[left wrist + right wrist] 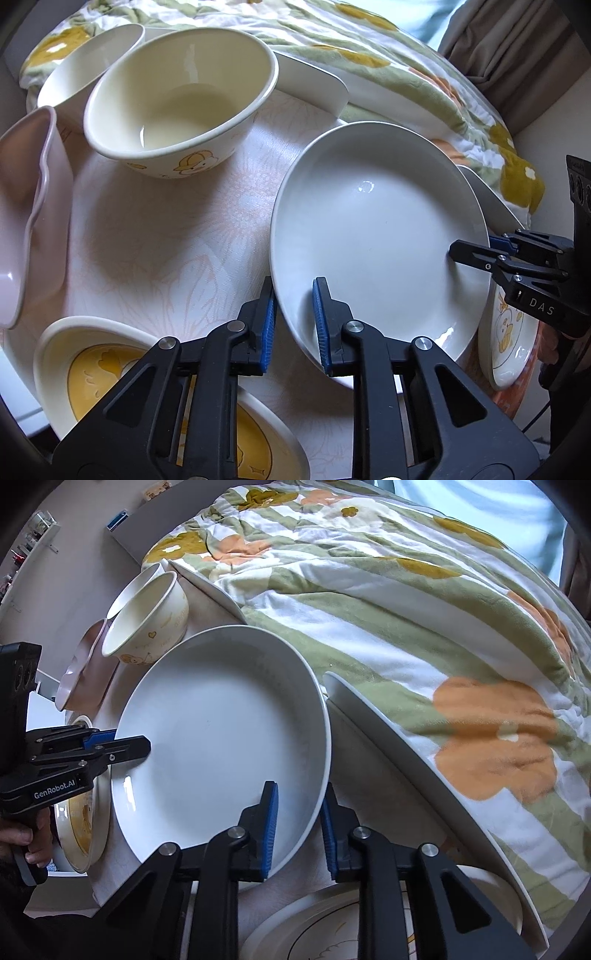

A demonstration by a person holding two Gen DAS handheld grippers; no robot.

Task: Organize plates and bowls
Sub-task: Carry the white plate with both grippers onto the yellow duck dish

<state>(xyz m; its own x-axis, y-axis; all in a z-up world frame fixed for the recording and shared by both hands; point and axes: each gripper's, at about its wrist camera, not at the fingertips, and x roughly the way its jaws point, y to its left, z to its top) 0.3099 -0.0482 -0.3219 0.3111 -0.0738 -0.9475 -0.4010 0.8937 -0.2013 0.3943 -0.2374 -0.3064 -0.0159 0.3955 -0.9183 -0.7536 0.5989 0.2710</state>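
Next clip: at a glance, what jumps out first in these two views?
The big white plate in the middle of the table, pinched at opposite rims by both tools: the left tool at its near edge, the right tool on the far side. Behind it stands a cream bowl with a duck print, and a flowered quilt in green, orange and mustard fills the background.

Both the left gripper (293, 325) and right gripper (297, 827) are black, with blue-padded jaws, silver pivot pins and white lettering.
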